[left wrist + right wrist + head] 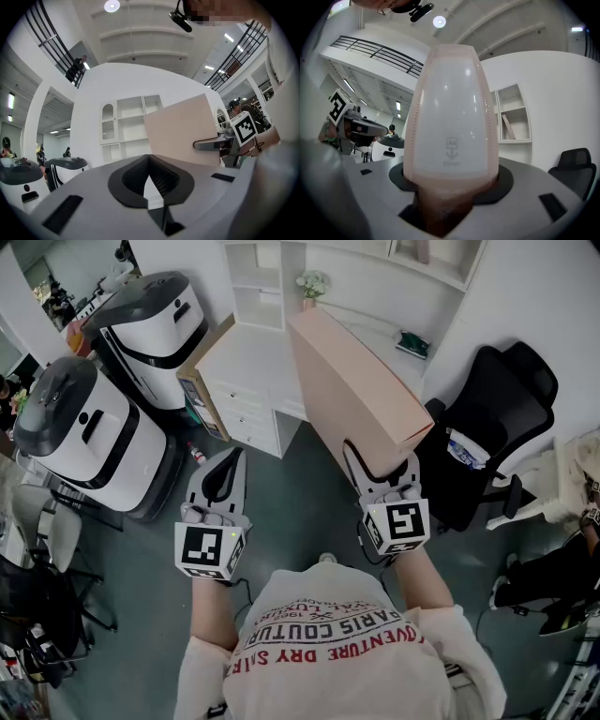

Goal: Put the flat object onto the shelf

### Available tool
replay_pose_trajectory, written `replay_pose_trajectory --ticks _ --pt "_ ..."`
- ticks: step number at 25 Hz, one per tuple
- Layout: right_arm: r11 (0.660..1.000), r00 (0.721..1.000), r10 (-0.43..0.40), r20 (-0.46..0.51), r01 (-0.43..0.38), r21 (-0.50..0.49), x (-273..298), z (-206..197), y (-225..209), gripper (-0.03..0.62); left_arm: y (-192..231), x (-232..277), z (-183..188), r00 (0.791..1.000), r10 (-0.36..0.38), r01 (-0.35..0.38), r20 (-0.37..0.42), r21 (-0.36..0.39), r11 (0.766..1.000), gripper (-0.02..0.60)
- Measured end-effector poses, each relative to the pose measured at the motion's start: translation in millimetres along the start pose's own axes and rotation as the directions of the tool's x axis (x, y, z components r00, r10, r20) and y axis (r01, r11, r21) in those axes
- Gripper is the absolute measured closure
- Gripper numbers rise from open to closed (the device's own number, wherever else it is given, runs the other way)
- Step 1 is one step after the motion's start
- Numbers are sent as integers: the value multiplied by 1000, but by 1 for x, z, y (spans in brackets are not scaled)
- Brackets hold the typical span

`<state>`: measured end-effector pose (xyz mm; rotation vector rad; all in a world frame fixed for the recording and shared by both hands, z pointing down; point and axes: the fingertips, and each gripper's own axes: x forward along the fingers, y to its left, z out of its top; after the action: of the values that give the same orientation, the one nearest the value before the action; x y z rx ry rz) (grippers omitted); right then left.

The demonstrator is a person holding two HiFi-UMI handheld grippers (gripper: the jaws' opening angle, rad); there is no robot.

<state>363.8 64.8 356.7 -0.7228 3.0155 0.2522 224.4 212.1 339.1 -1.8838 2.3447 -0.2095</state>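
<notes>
Now my right gripper [382, 463] is clenched on the near end of the flat box [352, 381]. Its long axis runs far and slightly left, toward the shelf [255, 296]. My left gripper [228, 465] hangs closed and empty.
</notes>
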Motion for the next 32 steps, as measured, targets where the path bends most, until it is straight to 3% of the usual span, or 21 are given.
replay_pose_trajectory --ticks 10,21,32 --pt "1000 1000 -3 -4 3 -7 2 7 11 298 8 -8 5 1000 -2 2 29 -5 1000 571" --pt "999 999 30 -36 -30 16 28 -4 44 295 41 -27 -21 999 34 -35 -27 -12 999 571" --pt "996 999 31 -41 -28 87 137 -33 19 295 101 49 -43 997 56 -56 -52 14 998 571"
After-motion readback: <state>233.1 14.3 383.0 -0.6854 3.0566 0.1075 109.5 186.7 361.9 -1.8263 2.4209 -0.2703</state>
